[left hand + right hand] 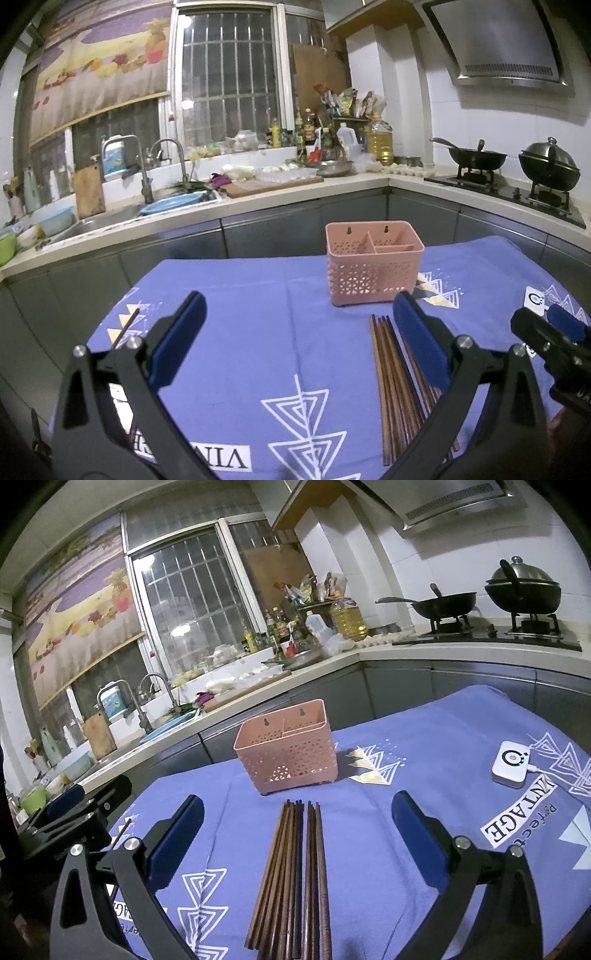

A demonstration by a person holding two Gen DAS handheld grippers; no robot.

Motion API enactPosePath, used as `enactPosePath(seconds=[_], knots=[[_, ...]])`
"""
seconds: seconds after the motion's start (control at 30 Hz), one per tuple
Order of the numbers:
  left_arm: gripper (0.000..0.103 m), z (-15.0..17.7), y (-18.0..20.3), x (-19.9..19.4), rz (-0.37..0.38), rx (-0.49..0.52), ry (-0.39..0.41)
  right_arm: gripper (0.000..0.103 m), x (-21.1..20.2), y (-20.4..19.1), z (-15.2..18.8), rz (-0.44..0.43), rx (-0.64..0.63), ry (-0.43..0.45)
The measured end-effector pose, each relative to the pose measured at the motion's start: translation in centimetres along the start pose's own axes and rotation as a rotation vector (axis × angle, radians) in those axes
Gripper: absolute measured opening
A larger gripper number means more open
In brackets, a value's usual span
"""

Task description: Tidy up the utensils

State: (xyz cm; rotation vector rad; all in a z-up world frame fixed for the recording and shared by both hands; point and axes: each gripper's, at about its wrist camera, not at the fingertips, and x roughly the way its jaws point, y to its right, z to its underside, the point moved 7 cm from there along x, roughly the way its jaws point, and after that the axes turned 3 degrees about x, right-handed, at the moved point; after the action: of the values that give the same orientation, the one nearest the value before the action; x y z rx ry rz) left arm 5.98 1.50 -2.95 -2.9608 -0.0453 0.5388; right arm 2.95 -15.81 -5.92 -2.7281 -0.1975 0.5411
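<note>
Right wrist view: right gripper (297, 825) spread above chopsticks (291, 878), left gripper (299, 321) likewise spread, pink caddy (286, 751) seemingly empty.

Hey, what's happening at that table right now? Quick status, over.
Left gripper and right gripper open, holding nothing. Chopsticks bundled flat on cloth, short of pink holder. Path to holder unobstructed.

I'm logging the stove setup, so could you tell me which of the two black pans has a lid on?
The right-hand pan has a domed metal lid; the left one is open, with a utensil resting in it.
</note>
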Motion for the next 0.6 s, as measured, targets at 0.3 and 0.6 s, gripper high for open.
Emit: enactPosePath(seconds=[0.3,0.6], knots=[[0.097,0.63,-0.01,0.41,0.000,0.004,-0.018,0.100,0.22,-0.34,0.42,-0.009,-0.020,-0.032],[0.097,0.86,0.06,0.42,-0.001,0.009,-0.022,0.100,0.12,-0.74,0.51,-0.010,-0.043,-0.034]])
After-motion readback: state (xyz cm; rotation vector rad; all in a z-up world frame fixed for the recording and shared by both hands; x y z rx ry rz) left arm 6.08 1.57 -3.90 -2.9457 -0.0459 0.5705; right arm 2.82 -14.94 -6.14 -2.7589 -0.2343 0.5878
